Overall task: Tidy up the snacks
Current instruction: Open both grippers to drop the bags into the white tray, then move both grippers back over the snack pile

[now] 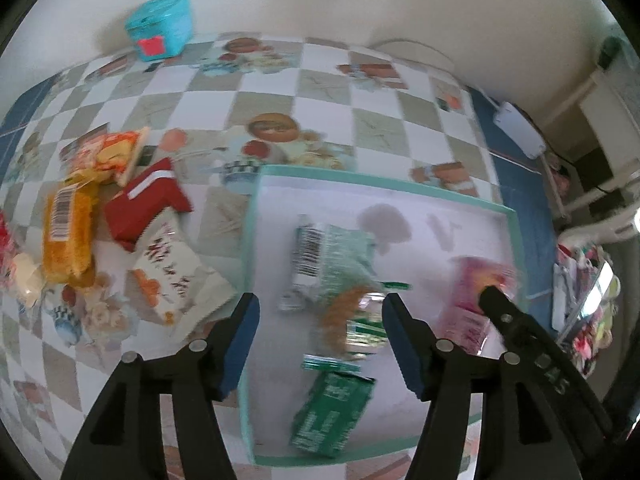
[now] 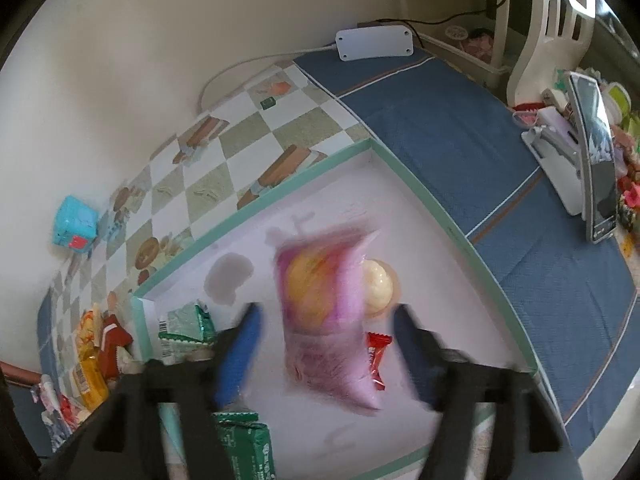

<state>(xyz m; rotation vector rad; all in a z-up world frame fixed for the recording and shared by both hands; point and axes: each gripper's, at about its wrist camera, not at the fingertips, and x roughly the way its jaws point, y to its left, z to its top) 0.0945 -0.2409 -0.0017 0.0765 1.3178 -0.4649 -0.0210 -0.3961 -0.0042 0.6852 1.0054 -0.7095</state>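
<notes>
Two grippers, jaws parted and empty: left gripper [image 1: 320, 340] above crinkly green foil packets [image 1: 328, 256], right gripper [image 2: 326, 344] above a soft pink plastic pouch [image 2: 324, 312]. Both snacks inside a shallow rectangular cardboard tray [image 2: 420, 196], teal-rimmed, on checked cloth [image 1: 340, 92].

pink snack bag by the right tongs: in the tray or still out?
In. The pink snack bag lies on the white floor of the tray, inside its green rim, between the open right tongs, whose pads stand clear of it.

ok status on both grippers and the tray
Left gripper open over green packets. Right gripper open, pink bag loose in mint-rimmed tray. Nothing blocking.
</notes>
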